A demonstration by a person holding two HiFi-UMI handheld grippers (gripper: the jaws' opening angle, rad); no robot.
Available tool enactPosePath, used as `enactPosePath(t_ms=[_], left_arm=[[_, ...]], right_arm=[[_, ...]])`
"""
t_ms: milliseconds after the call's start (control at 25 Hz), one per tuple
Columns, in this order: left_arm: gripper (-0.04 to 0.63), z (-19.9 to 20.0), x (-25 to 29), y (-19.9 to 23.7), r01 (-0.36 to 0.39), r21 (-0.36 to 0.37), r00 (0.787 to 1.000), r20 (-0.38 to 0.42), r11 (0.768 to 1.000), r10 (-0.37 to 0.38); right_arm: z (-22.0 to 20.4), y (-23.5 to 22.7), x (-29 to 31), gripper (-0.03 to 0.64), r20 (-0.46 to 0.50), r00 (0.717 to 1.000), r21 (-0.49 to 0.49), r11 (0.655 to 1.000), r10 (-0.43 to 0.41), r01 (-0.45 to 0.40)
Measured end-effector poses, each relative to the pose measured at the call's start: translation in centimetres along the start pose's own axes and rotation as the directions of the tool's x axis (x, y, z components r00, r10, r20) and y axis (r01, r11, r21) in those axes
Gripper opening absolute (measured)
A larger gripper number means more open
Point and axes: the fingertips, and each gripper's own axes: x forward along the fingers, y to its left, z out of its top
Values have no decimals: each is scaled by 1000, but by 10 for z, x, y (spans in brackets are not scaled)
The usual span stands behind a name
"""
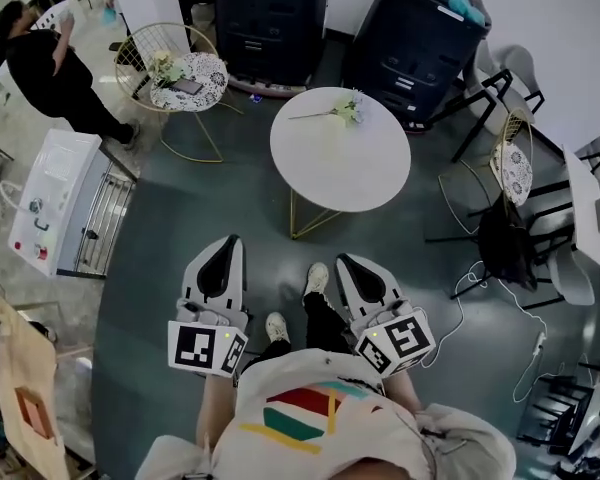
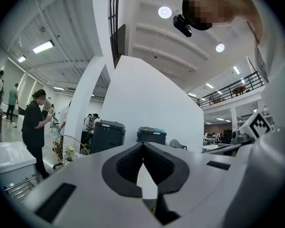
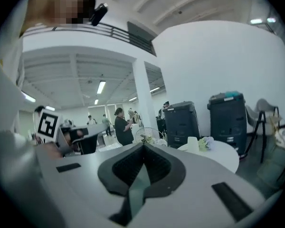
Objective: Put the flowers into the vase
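Clenched and empty: left gripper, right gripper. Flower lies well ahead on round white table, stem running left-right; right gripper nearer.

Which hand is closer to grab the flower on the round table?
Probably the right. The flower lies on the white table nearly straight ahead of the right gripper; the left gripper sits further aside. Both jaws are shut and empty.

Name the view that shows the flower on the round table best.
Head view: the flower lies whole, stem and blossom, on the table. Right gripper view catches only its small blossom; left gripper view shows none.
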Motion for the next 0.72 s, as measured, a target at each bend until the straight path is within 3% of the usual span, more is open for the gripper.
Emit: enactPosePath(t_ms=[120, 320, 560, 720], left_arm=[[6, -8, 20, 4, -11, 5, 1000, -20, 1000, 11], [6, -2, 88, 11, 4, 38, 1000, -13, 999, -3], [6, 6, 194, -20, 94, 70, 995, -20, 993, -93], [6, 12, 245, -28, 105, 96, 994, -27, 990, -103]], right_arm=[[9, -31, 15, 11, 40, 999, 79, 997, -9, 6], [39, -92, 49, 11, 89, 992, -17, 996, -88, 90], [65, -176, 70, 11, 98, 986, -9, 991, -133, 134], [75, -213, 81, 11, 95, 988, -8, 992, -124, 125]])
